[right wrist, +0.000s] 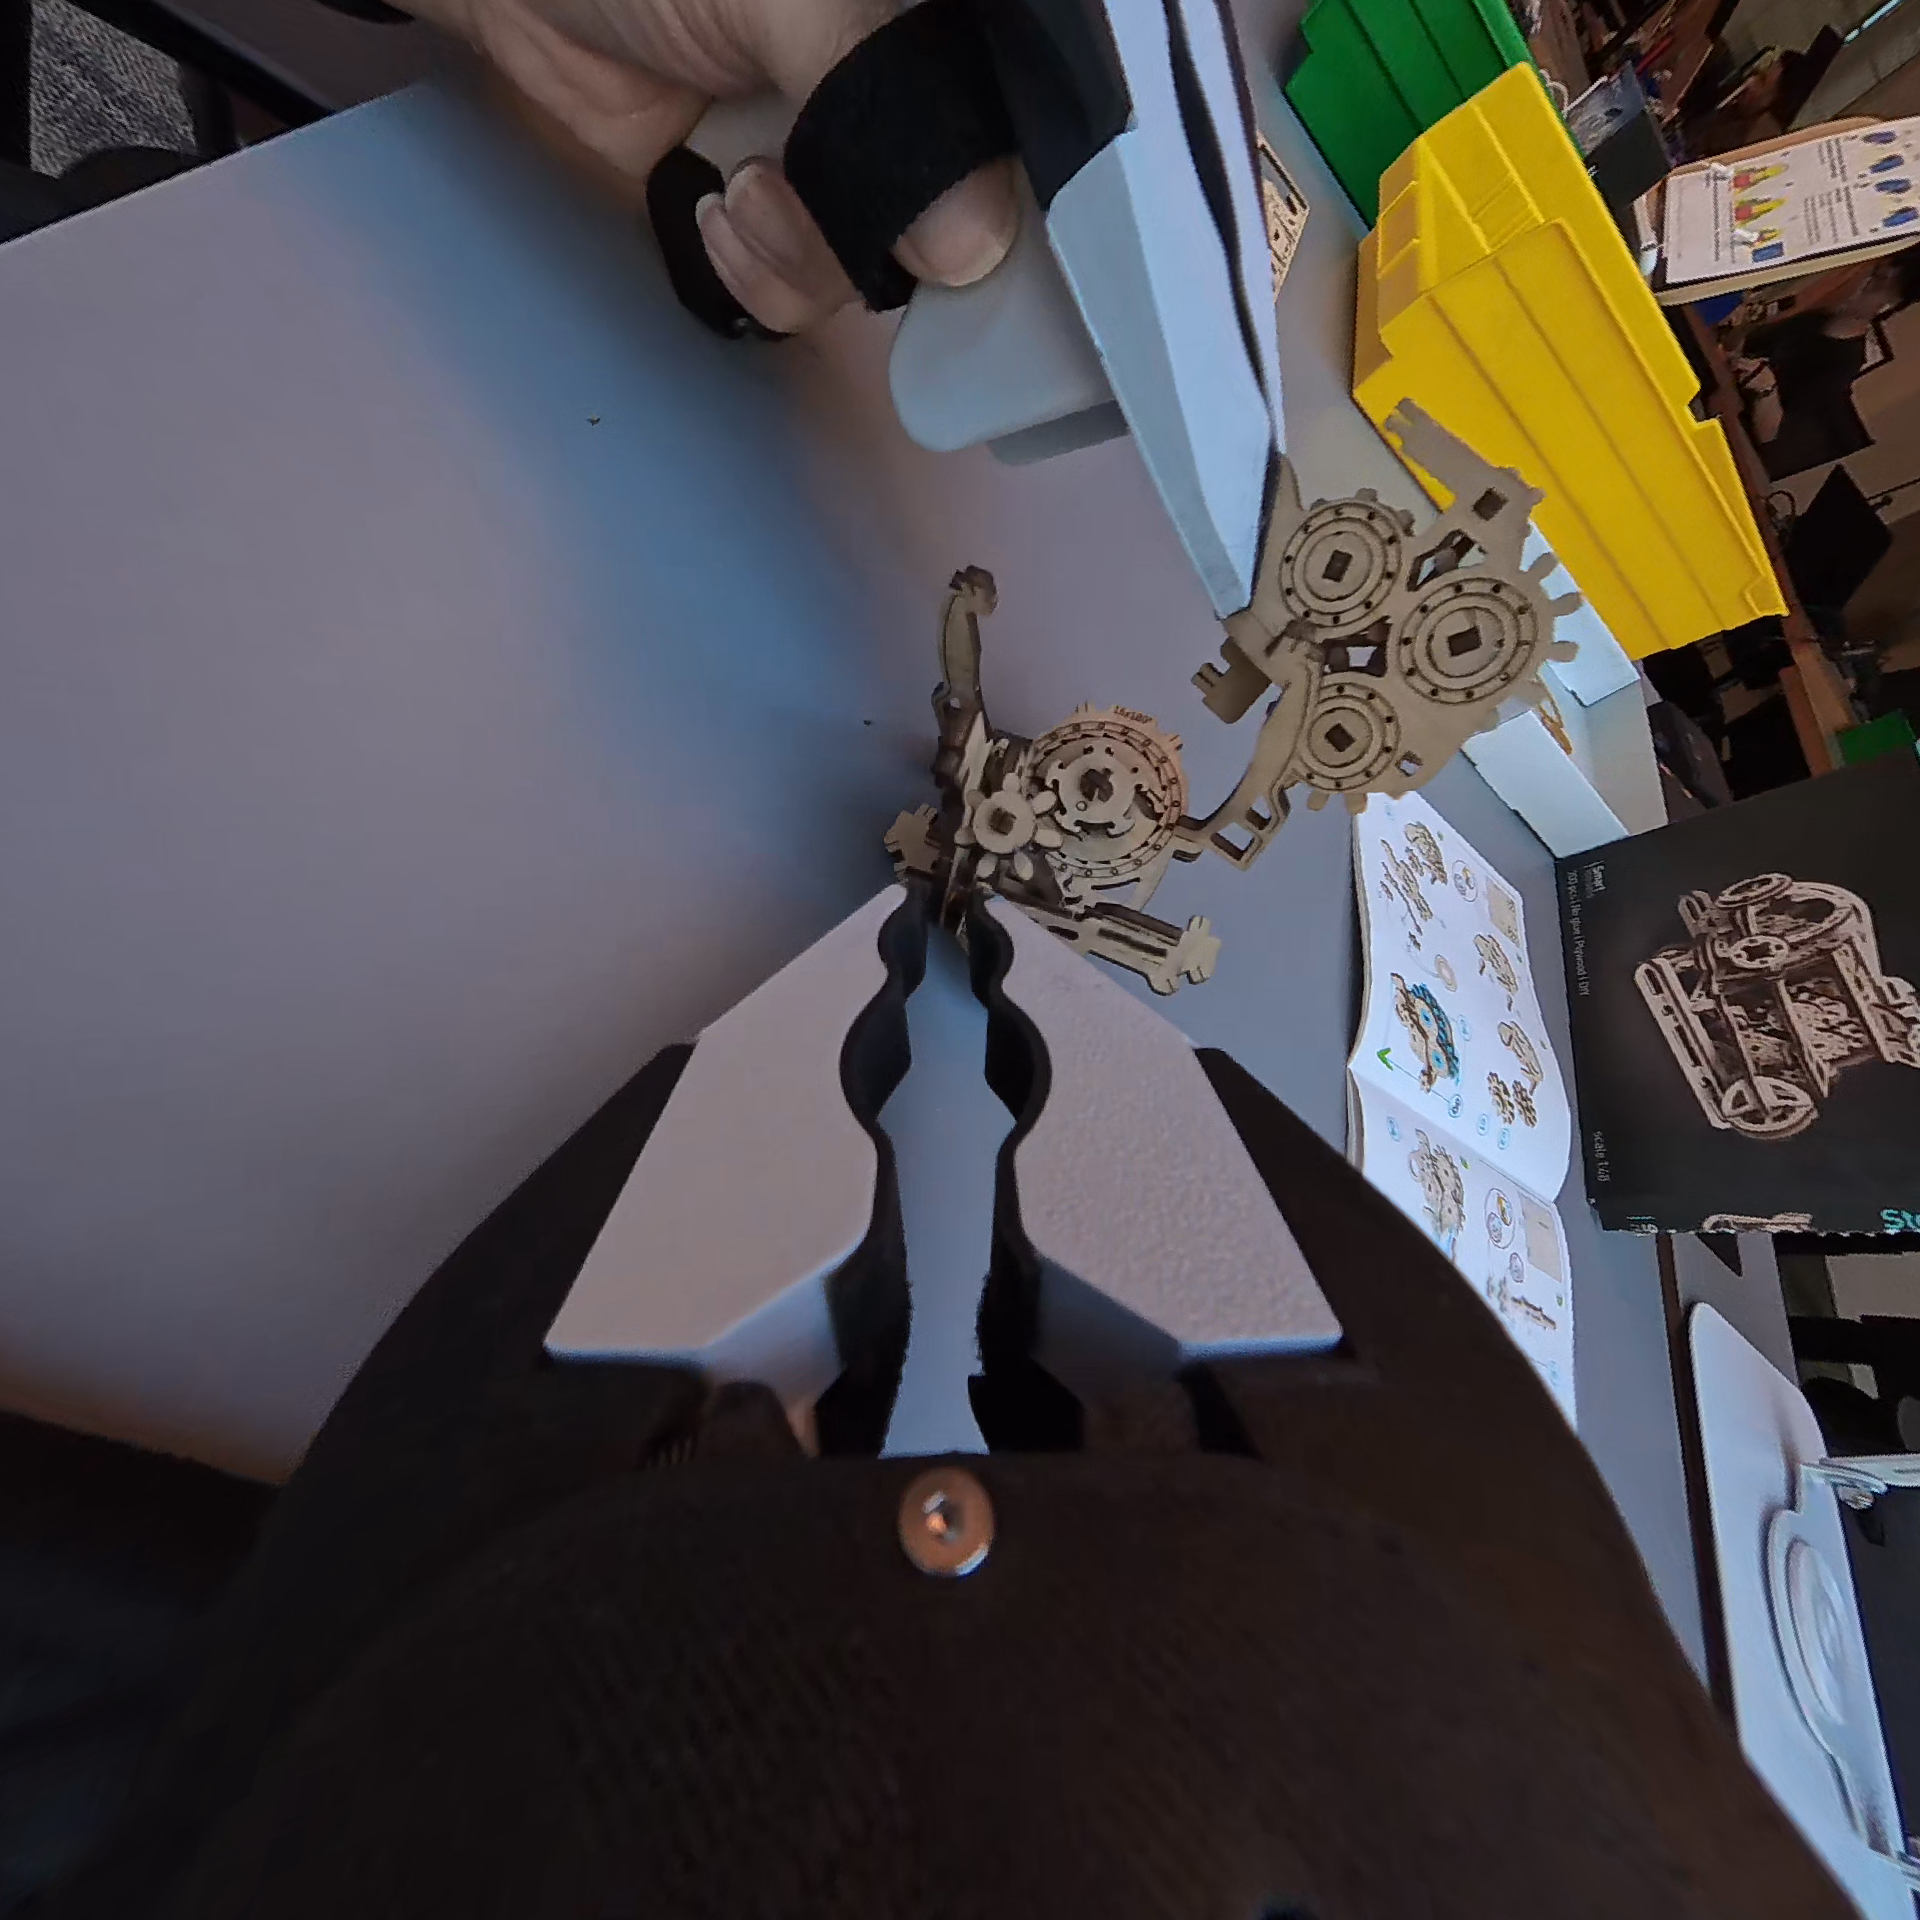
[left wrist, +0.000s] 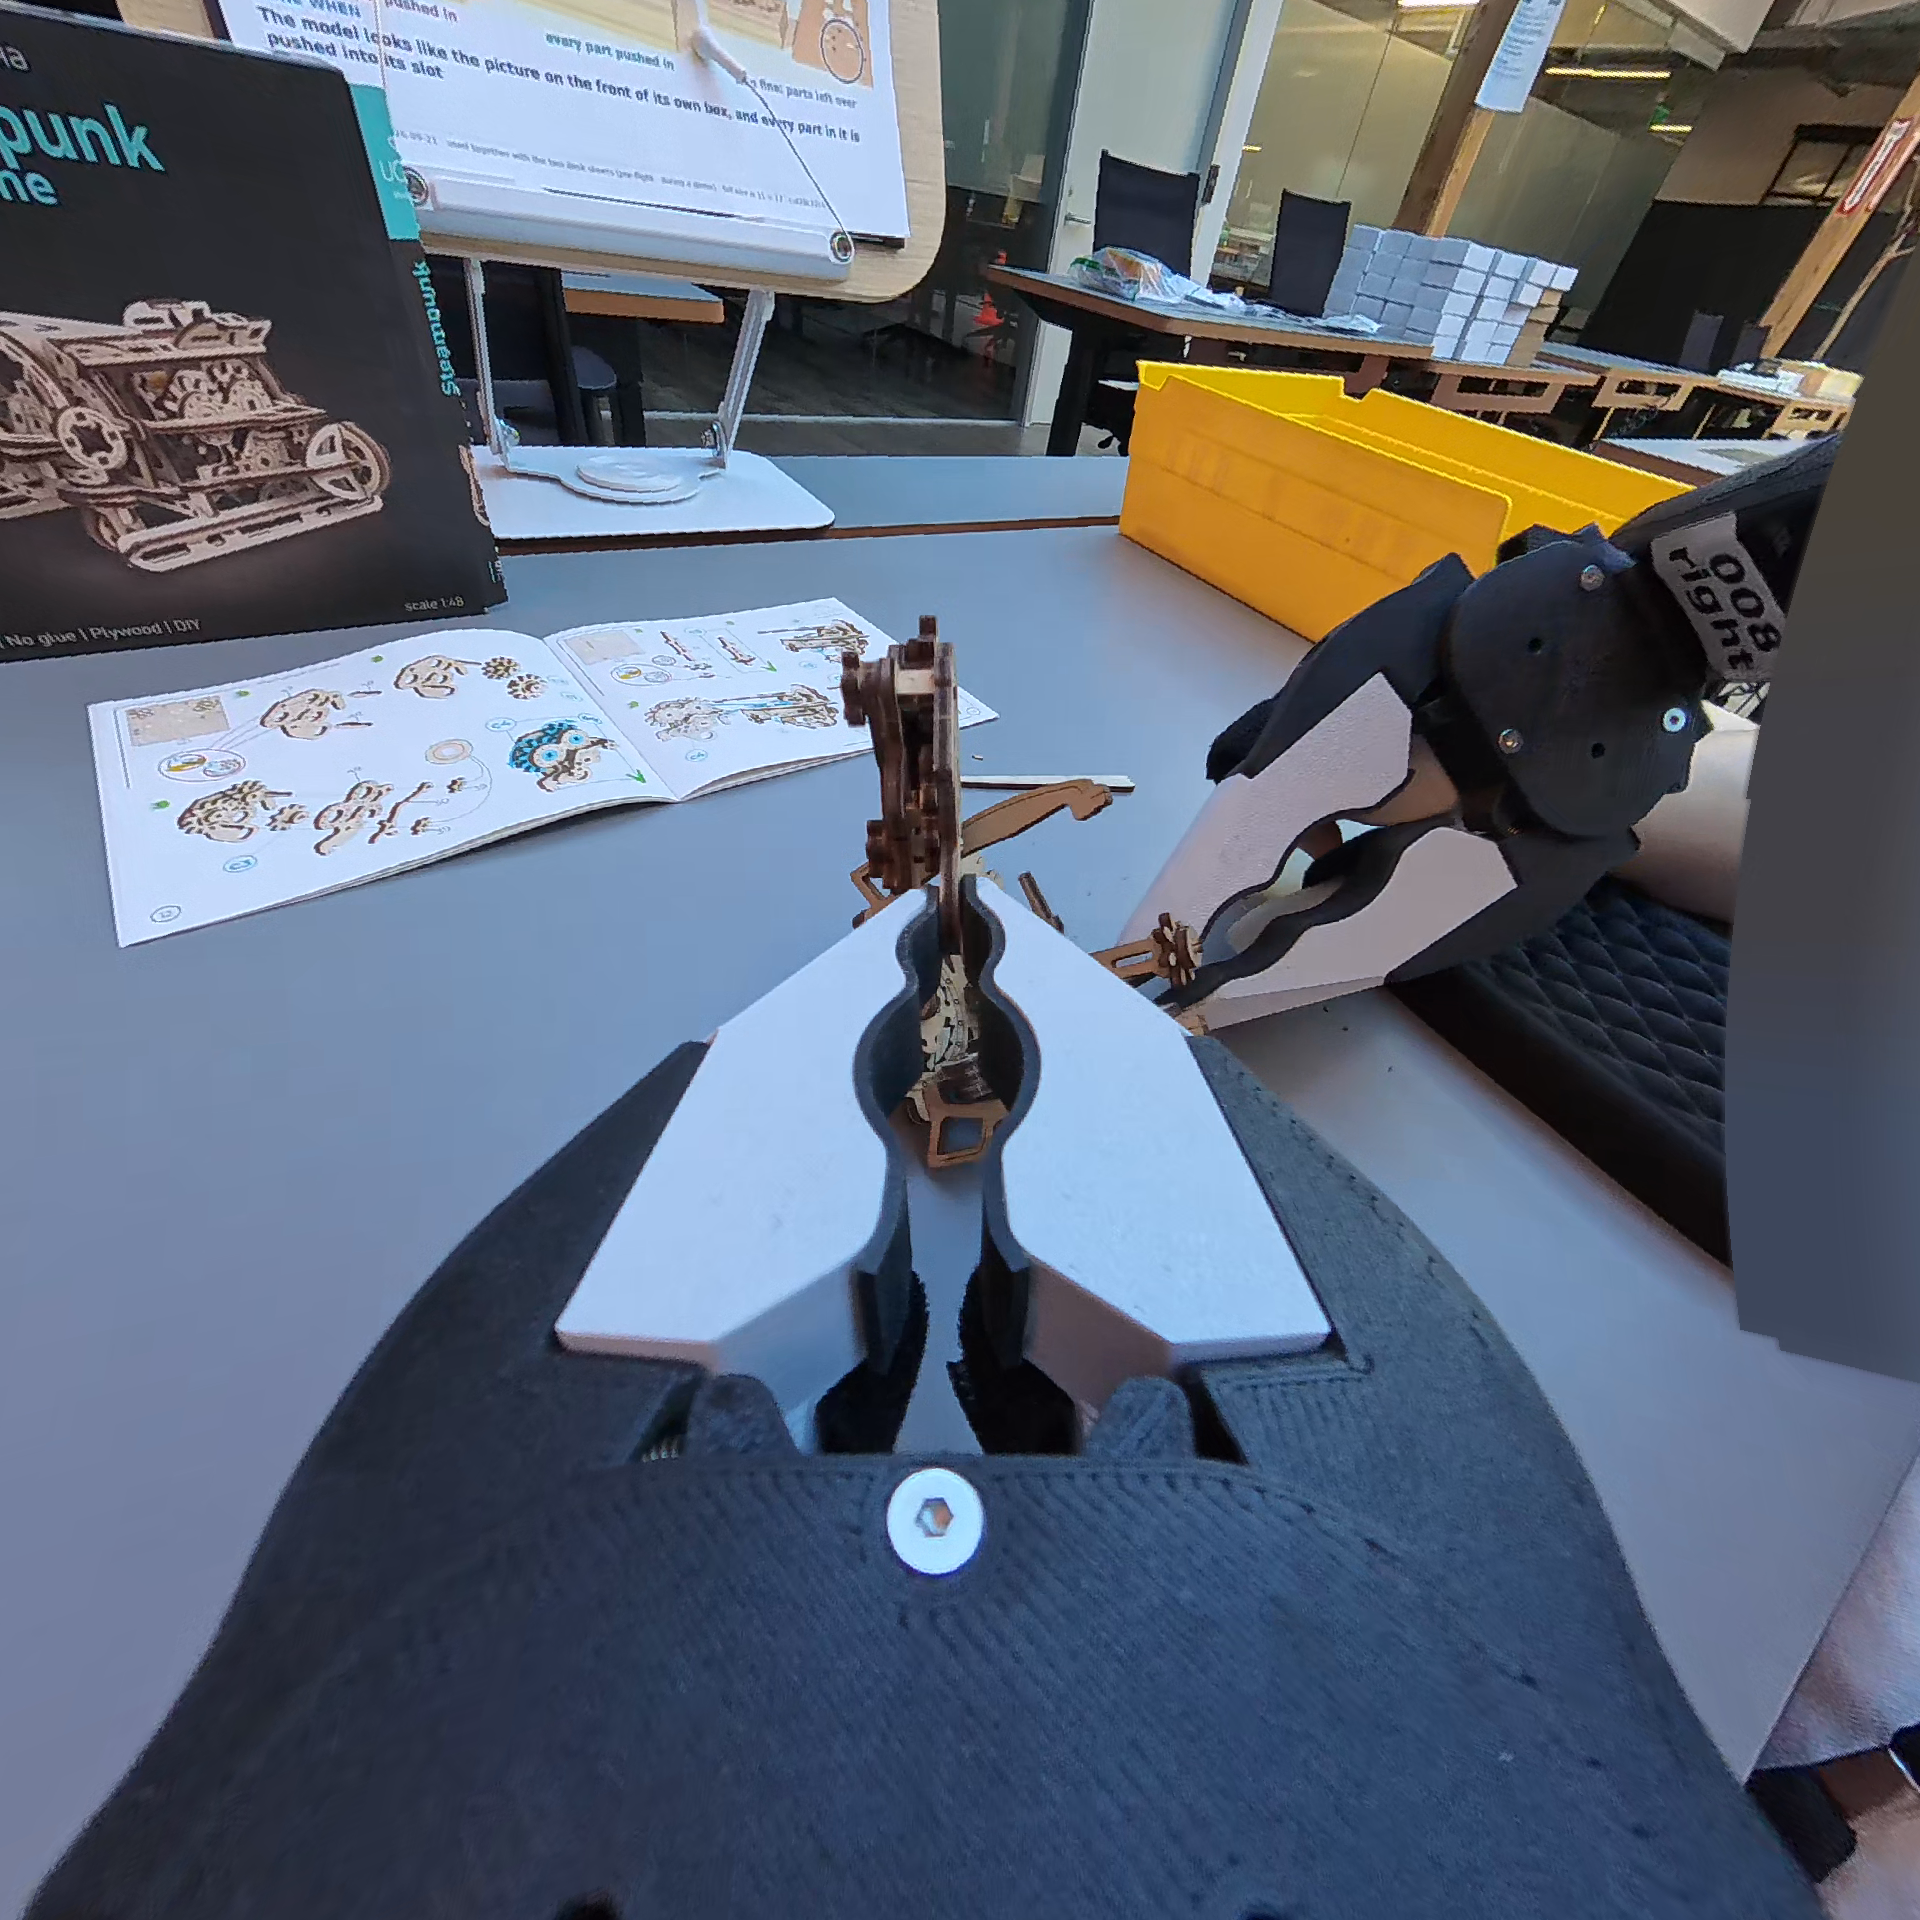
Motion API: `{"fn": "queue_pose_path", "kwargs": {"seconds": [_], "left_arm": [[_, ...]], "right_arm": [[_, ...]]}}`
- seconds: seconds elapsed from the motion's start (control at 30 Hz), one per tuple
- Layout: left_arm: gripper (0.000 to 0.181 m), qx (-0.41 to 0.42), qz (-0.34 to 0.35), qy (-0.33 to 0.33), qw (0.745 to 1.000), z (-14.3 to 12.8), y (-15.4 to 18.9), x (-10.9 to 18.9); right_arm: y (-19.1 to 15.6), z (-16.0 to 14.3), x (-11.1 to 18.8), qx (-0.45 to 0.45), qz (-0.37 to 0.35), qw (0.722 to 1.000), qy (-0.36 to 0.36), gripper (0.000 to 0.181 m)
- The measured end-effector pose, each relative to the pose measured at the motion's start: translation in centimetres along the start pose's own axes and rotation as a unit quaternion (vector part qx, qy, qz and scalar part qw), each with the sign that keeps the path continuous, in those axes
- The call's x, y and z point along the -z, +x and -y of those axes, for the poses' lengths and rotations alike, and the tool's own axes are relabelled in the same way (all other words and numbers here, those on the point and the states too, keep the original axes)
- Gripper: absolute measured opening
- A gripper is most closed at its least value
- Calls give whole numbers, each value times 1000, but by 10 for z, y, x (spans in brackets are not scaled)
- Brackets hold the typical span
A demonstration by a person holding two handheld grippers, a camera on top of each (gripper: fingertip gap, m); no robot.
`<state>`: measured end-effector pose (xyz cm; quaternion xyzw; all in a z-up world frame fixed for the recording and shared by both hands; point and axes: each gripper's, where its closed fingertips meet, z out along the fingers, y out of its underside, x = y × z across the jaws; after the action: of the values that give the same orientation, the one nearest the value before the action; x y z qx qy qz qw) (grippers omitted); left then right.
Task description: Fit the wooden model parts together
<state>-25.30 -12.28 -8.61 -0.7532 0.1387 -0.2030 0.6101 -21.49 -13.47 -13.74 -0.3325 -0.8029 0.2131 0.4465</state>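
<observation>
Above a grey worktop (left wrist: 312,1091), the left hand-held gripper (left wrist: 951,914) is angled forward, its jaws closed narrowly on a flat wooden plate of three ringed discs (right wrist: 1382,644), seen edge-on in its own view. The right hand-held gripper (right wrist: 945,904) is brought in from the side, jaws pinched on a small geared wooden assembly (right wrist: 1070,810), which is held touching the plate's lower edge. An open instruction booklet (left wrist: 416,748) is seen lying beyond.
</observation>
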Motion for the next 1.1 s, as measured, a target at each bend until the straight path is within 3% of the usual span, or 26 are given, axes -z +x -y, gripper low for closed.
{"fn": "queue_pose_path", "kwargs": {"seconds": [0.23,0.33,0.5,0.67,0.83,0.93,1.1], "left_arm": [[0,1,-2,2,1000,1,2,0],[1,2,-3,3,1000,1,2,-1],[0,3,-5,13,1000,5,2,1],[0,-7,-5,29,1000,17,4,11],[0,9,-30,43,999,24,8,21],[1,33,-73,47,996,29,14,24],[1,95,-172,33,980,39,29,25]], "right_arm": [[1,-5,0,18,-11,1000,-11,5],[0,-8,1,11,-6,1000,-12,14],[-3,-12,18,-11,8,1000,11,18],[33,-14,43,-96,-40,993,62,19],[79,2,71,-224,-60,958,170,48],[93,25,82,-251,-33,940,227,49],[94,63,75,-276,79,930,230,47]]}}
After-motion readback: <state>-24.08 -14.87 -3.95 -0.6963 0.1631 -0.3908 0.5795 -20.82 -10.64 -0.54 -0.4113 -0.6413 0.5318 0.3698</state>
